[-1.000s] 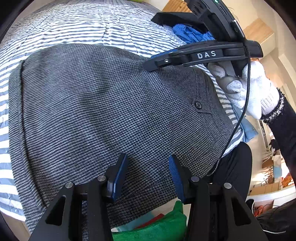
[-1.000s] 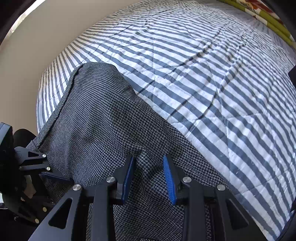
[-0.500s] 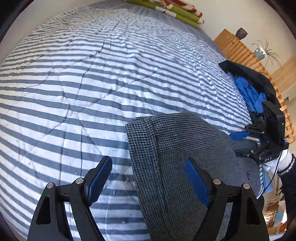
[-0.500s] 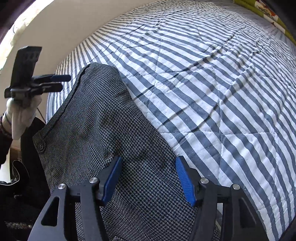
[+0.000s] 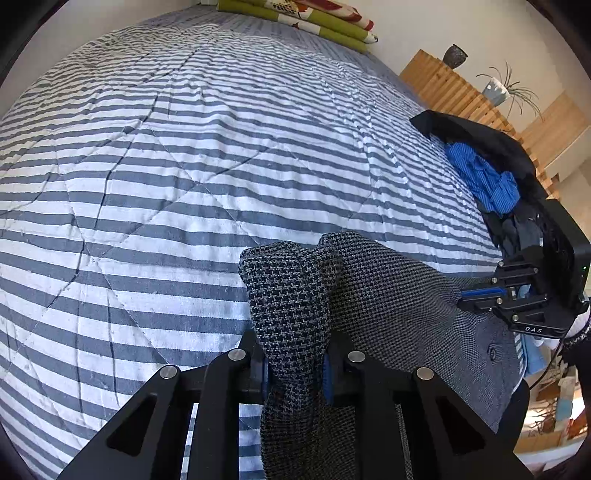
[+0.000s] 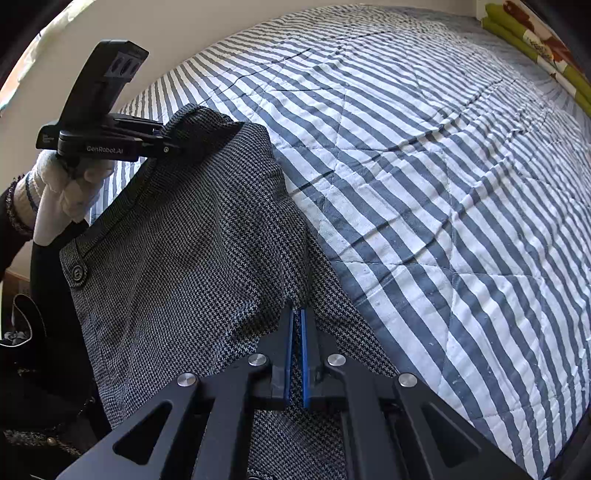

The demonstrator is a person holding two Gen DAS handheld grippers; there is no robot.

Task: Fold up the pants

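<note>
Grey houndstooth pants (image 5: 388, 288) lie at the near edge of a striped bed, their button (image 6: 77, 274) towards me. My left gripper (image 5: 295, 365) is closing its jaws on a bunched-up corner of the pants, and the blue pads press on the cloth. The right wrist view shows the left gripper (image 6: 166, 144) at upper left, held by a white-gloved hand (image 6: 62, 192), with that corner raised. My right gripper (image 6: 297, 325) is shut on a fold of the pants (image 6: 184, 240) at their right edge. It also shows at the right of the left wrist view, right gripper (image 5: 480, 295).
The blue-and-white striped quilt (image 5: 184, 147) spreads wide beyond the pants. Folded green floral bedding (image 5: 314, 22) lies at its far edge. A pile of dark and blue clothes (image 5: 487, 177) sits at the right, by slatted wooden furniture (image 5: 443, 81).
My left gripper moved from over the pants' middle to their left corner, opened wide, then closed on bunched cloth. My right gripper opened, then shut on a fold at the pants' other edge.
</note>
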